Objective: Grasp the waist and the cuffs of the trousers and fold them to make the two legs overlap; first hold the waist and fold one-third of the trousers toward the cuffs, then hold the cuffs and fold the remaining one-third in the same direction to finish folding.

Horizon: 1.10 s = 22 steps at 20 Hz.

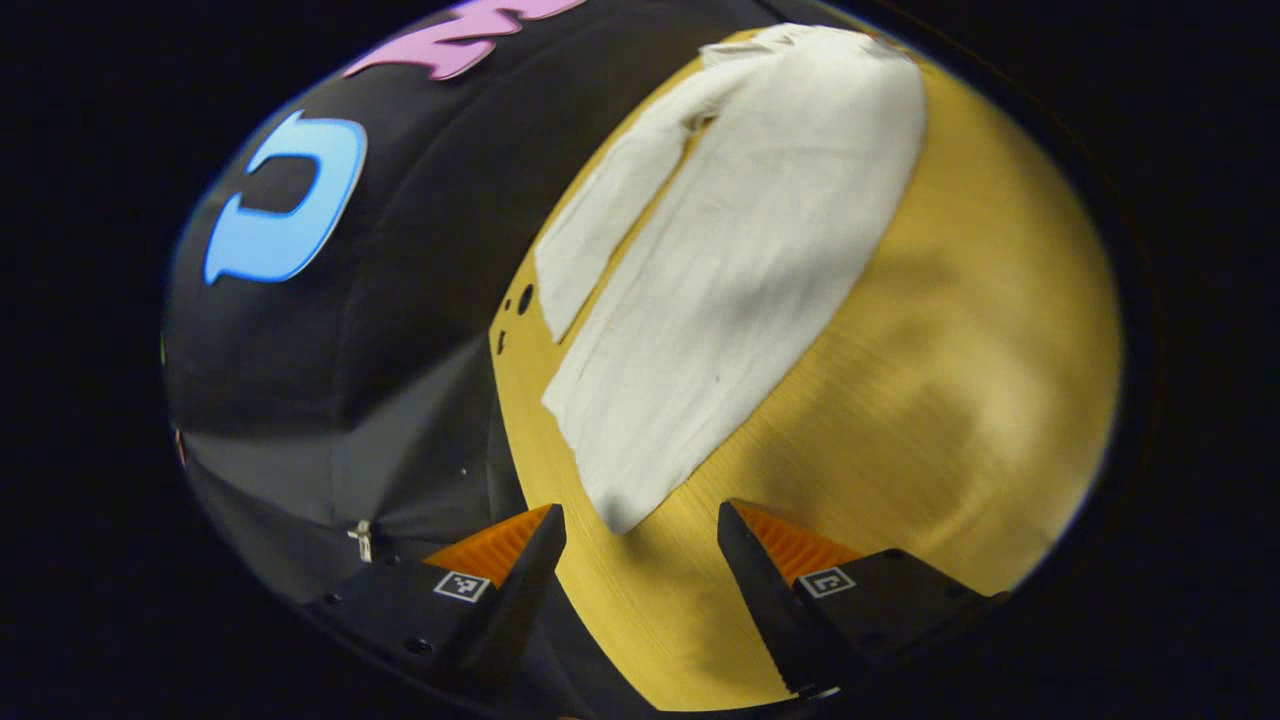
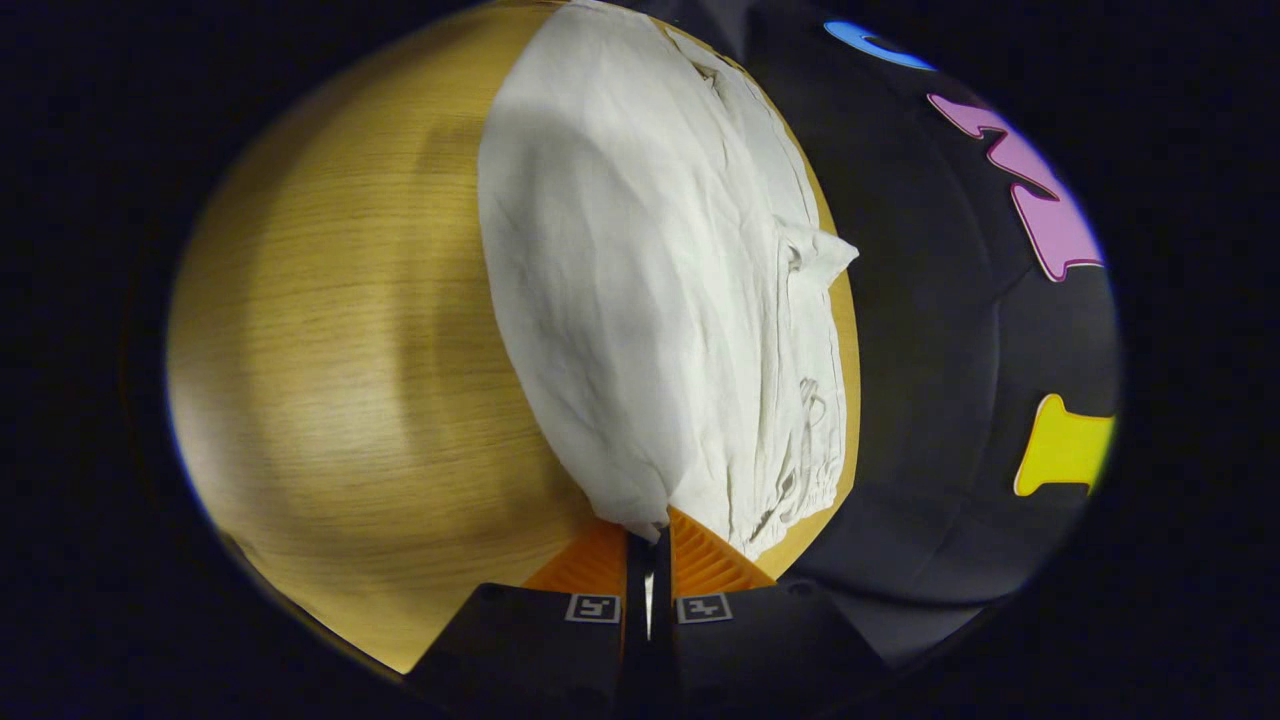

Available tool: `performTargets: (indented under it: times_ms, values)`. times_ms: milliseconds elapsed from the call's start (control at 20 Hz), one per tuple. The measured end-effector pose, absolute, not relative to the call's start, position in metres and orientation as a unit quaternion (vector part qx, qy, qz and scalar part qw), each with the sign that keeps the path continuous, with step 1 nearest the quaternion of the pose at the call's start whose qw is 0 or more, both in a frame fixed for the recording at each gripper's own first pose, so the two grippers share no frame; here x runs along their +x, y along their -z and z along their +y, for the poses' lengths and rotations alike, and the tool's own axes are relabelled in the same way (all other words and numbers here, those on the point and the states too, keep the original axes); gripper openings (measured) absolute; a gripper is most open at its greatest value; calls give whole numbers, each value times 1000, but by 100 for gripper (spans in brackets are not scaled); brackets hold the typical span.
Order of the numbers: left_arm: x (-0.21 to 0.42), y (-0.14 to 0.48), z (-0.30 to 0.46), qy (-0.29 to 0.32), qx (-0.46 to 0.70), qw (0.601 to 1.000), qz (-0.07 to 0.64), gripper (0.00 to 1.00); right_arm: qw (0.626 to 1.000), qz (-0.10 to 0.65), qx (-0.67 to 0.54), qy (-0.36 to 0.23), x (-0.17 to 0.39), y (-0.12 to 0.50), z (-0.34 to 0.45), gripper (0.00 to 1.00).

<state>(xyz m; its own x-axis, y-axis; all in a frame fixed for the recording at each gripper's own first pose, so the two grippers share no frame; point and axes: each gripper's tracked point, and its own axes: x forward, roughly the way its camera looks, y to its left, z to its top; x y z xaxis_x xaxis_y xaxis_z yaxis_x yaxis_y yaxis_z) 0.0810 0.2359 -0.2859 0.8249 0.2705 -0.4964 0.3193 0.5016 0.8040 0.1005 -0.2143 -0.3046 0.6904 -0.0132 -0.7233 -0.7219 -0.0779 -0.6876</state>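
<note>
On table [image 2: 330, 330], right gripper [image 2: 648, 535] pinches trousers [image 2: 640, 280].

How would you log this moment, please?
right gripper: shut on trousers waist | left gripper: open, near cuff | table: legs not overlapped

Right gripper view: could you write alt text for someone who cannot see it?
The right gripper has its jaws shut on one end of white trousers, which stretch away across a wooden table. The booth's black cloth wall stands beyond the table's edge.

Bare table [image 1: 950, 400] beside trousers [image 1: 740, 270]
</note>
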Motion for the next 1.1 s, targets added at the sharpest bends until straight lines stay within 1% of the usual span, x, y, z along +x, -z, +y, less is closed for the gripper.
performTargets:
  times_ms: [50,100,150,250,300,350,450,500,550,600,700,850,1100]
  values:
    - [89,290,236,30,521,802,290,95,621,271,-679,-283,100,305,-214,6]
    - [98,292,234,43,545,788,282,87,621,271,-680,-281,99,305,-214,5]
    - [107,291,235,56,567,775,275,84,620,270,-681,-280,99,304,-213,5]
    - [118,297,234,89,589,755,275,74,617,267,-686,-278,98,305,-213,5]
    - [125,296,231,104,602,744,269,59,615,264,-690,-275,99,304,-212,6]
    - [129,295,230,119,612,735,267,56,613,261,-694,-273,99,305,-212,6]
    - [129,299,227,129,613,729,276,45,609,257,-700,-270,101,305,-212,6]
    - [126,302,224,128,610,729,283,28,609,257,-700,-270,101,306,-212,6]
    - [126,304,223,122,610,729,286,26,610,259,-699,-269,100,305,-212,5]
    - [127,305,223,114,612,728,287,10,611,263,-697,-268,100,305,-211,5]
    - [142,303,226,102,611,734,278,7,614,267,-694,-265,99,305,-212,5]
    - [142,302,227,89,597,747,280,6,613,263,-695,-267,100,305,-211,5]
    - [144,300,227,90,602,742,282,6,617,262,-694,-263,102,304,-212,5]
